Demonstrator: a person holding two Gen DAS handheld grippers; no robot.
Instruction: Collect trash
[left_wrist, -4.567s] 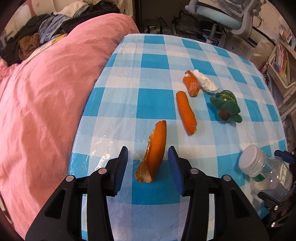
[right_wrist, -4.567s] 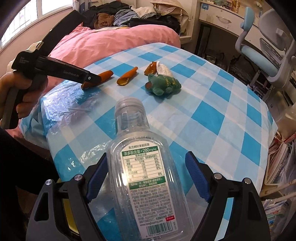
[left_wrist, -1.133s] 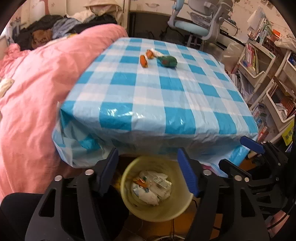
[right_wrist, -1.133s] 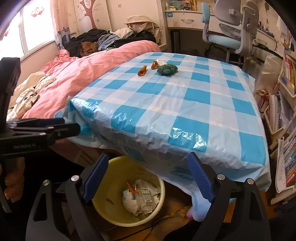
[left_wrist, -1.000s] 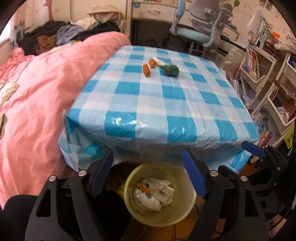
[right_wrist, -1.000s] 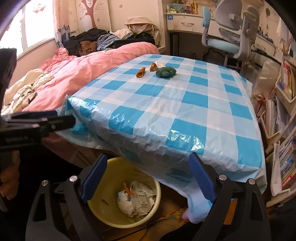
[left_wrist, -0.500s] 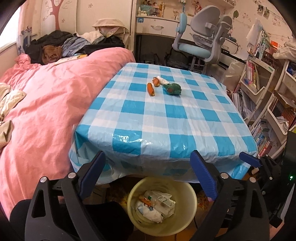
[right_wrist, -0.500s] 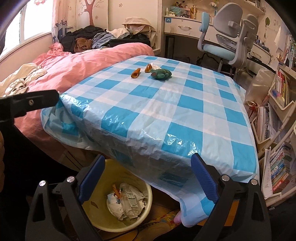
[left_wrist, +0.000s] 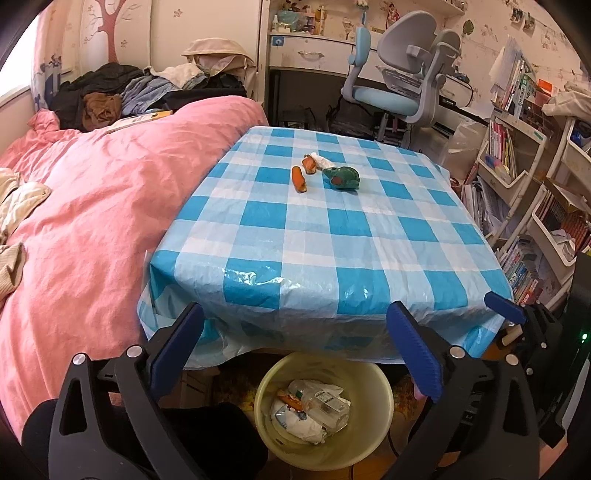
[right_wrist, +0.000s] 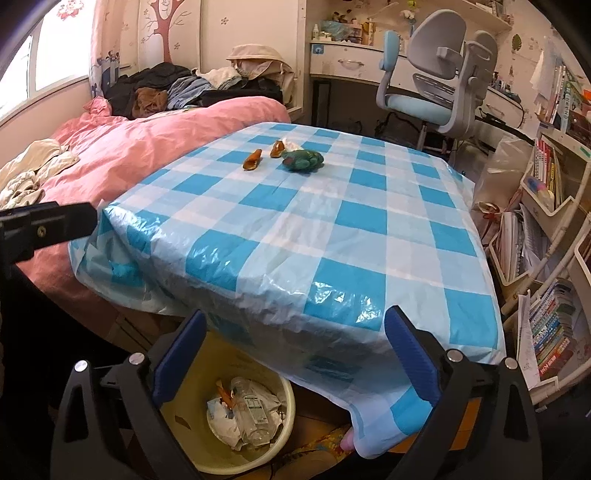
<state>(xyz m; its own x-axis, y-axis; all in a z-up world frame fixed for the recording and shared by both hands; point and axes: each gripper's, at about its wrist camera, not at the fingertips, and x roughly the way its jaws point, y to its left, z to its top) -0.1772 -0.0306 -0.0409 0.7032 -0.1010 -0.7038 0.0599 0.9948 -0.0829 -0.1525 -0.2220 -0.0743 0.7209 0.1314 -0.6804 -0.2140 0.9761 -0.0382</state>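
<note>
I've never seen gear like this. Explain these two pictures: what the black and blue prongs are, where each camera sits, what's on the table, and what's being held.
The prongs are hand-held grippers, one in each of a person's hands, no robot. Each picture comes from a camera on a gripper, looking along its fingers. The left gripper and right gripper have just been opening; both are open, holding nothing. Both hover over a bin that holds a bottle and other trash, below the table edge. On the table lie two orange peels, a white wad and a green toy.
</note>
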